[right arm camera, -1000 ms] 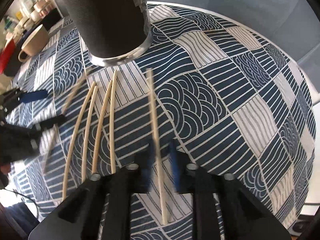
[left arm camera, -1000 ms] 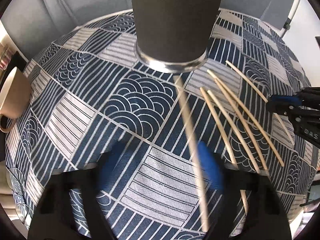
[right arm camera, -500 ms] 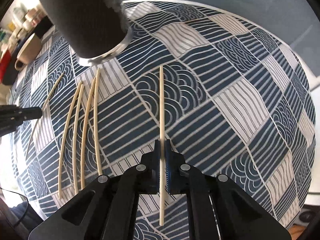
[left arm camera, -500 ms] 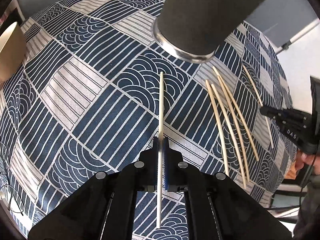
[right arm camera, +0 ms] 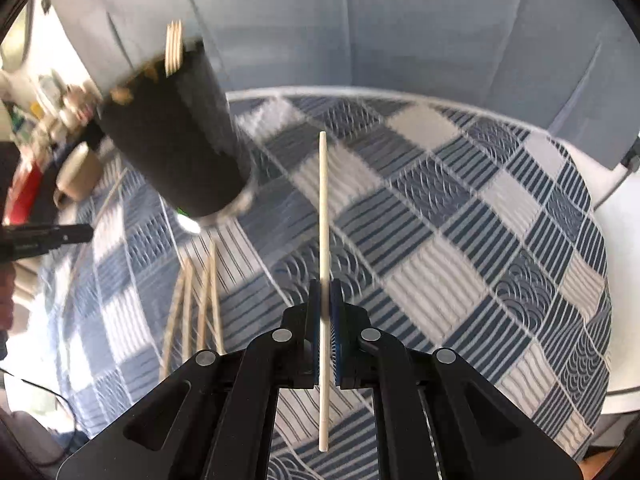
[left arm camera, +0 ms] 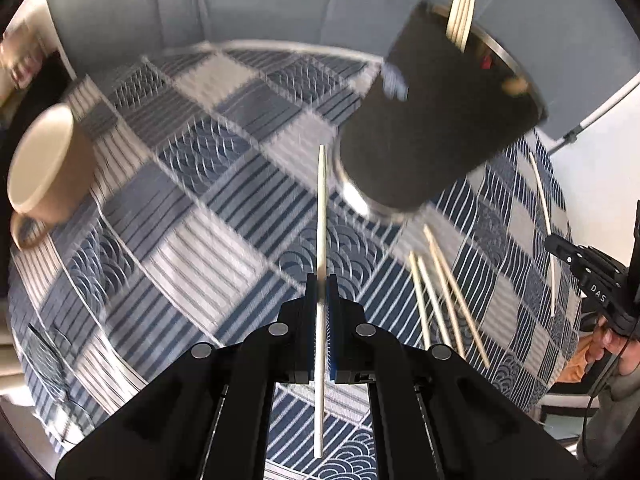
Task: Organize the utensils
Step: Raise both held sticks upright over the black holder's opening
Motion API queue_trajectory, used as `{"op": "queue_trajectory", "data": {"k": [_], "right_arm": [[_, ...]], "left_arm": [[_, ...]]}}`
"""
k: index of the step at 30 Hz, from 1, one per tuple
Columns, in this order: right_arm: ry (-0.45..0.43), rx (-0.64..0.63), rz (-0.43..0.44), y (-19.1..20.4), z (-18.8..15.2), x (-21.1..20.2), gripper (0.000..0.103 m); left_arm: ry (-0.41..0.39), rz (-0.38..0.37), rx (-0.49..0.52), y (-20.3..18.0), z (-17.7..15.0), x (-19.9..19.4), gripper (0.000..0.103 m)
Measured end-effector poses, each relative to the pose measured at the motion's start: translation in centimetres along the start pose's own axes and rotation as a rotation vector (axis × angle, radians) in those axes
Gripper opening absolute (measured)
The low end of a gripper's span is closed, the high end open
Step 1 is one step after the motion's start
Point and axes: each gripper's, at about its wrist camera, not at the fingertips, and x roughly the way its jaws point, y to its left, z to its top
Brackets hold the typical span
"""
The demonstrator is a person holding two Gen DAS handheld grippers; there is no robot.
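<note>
Grey panels stood behind a round table (left arm camera: 224, 208) w/ a blue-and-white patchwork cloth (right arm camera: 460, 216) over it; both views were motion-blurred.

Dark holder (left arm camera: 436, 120) stood upright on the cloth at the far side, metal rim at its base, w/ several pale sticks (left arm camera: 460, 16) poking out of its top. In the right wrist view the holder (right arm camera: 176, 136) sat far left, sticks (right arm camera: 173, 46) up top.

Beige mug (left arm camera: 44, 164) sat at the far left edge of the table, handle toward the near side; also seen small behind the holder from the right wrist cam (right arm camera: 78, 174).

Left gripper (left arm camera: 320, 320) was clamped on one chopstick (left arm camera: 321, 208), which ran straight ahead between the blue pads, its far tip just beside the holder's base and off the cloth. Right gripper (right arm camera: 326, 320) was likewise closed on a single chopstick (right arm camera: 323, 208) pointing forward, lifted above the cloth, well right of the holder.

Loose chopsticks (left arm camera: 444, 296) lay on the cloth near the holder's base, roughly 4 side by side; same bunch (right arm camera: 196, 304) showed left of the right gripper. One more stick (left arm camera: 546, 220) lay apart, further right by the table edge.
</note>
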Motion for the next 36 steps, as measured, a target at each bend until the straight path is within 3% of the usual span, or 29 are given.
{"op": "queue_trajectory", "data": {"k": [14, 21, 30, 36], "right_arm": [[-0.211, -0.014, 0.060, 3.0, 8.1, -5.2, 0.004], [-0.237, -0.051, 0.091, 4.9, 11.0, -5.3, 0.005], [-0.291, -0.046, 0.156, 5.7, 14.2, -5.6, 0.005], [-0.344, -0.033, 0.235, 6.0, 15.9, -5.5, 0.005]], "left_arm": [[-0.146, 0.049, 0.048, -1.4, 5.9, -6.4, 0.004], [-0.202, 0.051, 0.078, -2.9, 8.1, -8.4, 0.004], [-0.256, 0.018, 0.103, -5.3, 11.4, -9.5, 0.004], [-0.305, -0.047, 0.099, -6.1, 14.2, -9.4, 0.004]]}}
